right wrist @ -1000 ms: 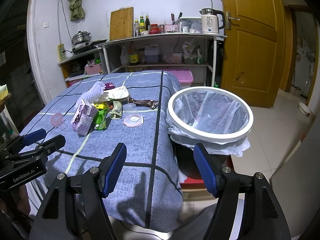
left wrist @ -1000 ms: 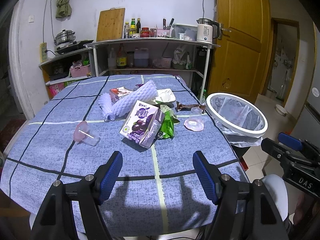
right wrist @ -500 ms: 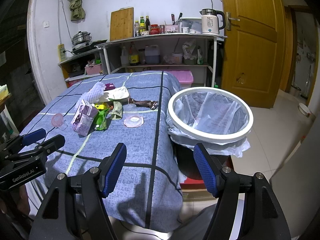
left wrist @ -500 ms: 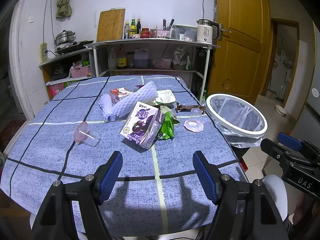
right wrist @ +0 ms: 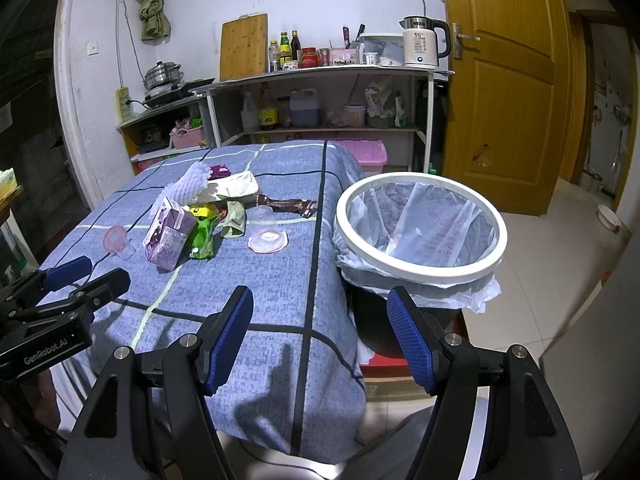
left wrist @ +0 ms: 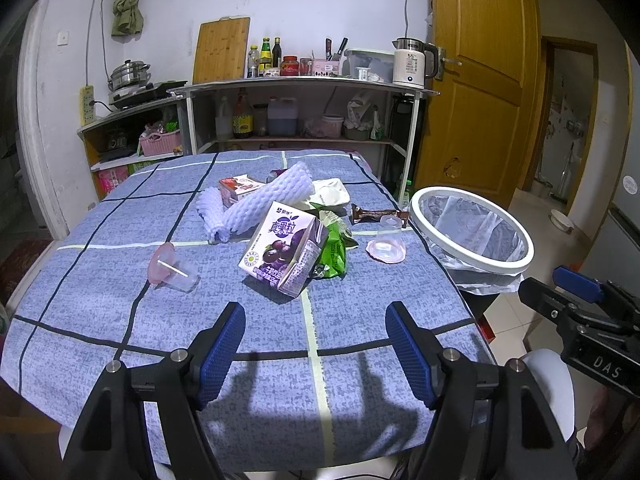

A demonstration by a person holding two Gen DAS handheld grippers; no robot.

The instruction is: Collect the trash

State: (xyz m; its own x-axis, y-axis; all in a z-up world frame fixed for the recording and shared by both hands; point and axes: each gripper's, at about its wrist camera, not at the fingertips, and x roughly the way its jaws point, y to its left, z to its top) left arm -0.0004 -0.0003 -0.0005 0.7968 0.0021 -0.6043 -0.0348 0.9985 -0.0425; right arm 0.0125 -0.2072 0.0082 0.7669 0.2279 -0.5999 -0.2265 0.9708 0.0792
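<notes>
Both blue-padded grippers, left point(left wrist: 314, 344) and right point(right wrist: 320, 328), hang spread and empty, the left nearer the purple drink carton point(left wrist: 283, 253) lying straight ahead on the blue checked tablecloth point(left wrist: 120, 304), long axis angled toward the white-rimmed lined bin point(right wrist: 420, 226).

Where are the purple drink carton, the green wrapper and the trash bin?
purple drink carton point(left wrist: 280, 246), left wrist view, printed front face.
green wrapper point(left wrist: 334, 250), left wrist view, middle of the crumpled pack.
trash bin point(right wrist: 420, 274), right wrist view, near white rim.
</notes>
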